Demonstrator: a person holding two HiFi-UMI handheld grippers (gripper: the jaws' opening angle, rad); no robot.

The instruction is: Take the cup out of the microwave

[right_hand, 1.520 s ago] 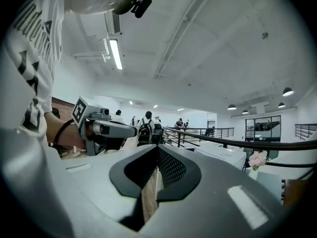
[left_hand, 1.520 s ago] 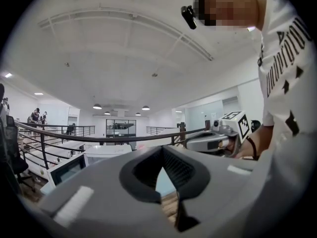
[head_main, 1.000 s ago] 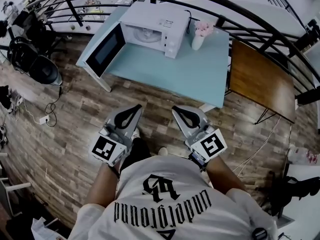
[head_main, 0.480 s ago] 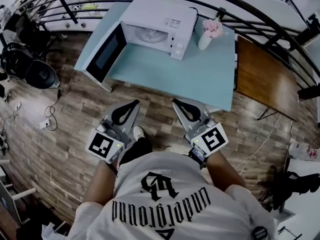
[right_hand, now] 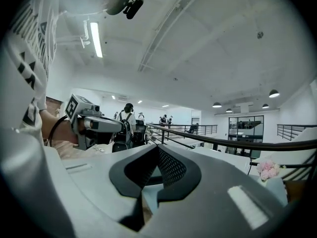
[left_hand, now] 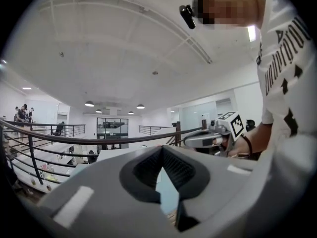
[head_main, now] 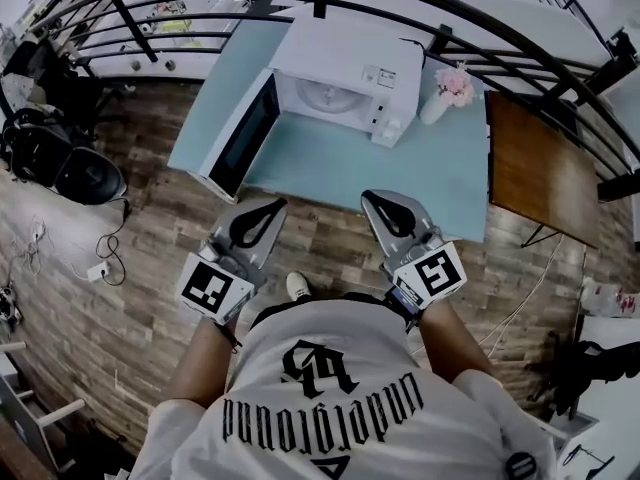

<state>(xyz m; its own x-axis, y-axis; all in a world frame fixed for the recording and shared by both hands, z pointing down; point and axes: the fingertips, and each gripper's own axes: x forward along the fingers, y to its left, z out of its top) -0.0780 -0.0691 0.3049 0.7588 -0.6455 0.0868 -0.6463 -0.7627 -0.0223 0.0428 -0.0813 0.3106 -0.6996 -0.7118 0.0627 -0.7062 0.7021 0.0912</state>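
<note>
Head view: microwave (head_main: pixel 350 53) on blue worktop (head_main: pixel 400 163), door (head_main: pixel 245 133) swung open. Pale round shape (head_main: pixel 325 95) inside cavity, cup or turntable, cannot tell. Left claw (head_main: pixel 276 206) and right claw (head_main: pixel 368 198) over wood floor (head_main: pixel 140 268), near worktop edge.
Left gripper view: left claw pressed together, empty.
Right gripper view: right claw pressed together, empty.

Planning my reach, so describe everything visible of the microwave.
The microwave is a white, boxy countertop unit resting on the light blue table, towards its far edge. Its door, with a dark window, stands swung wide open to the left in the head view. The white cavity shows a pale round shape, too unclear to call a cup or a turntable. A control panel sits at the front's right. A vase of pink flowers stands close beside it, apart.
</note>
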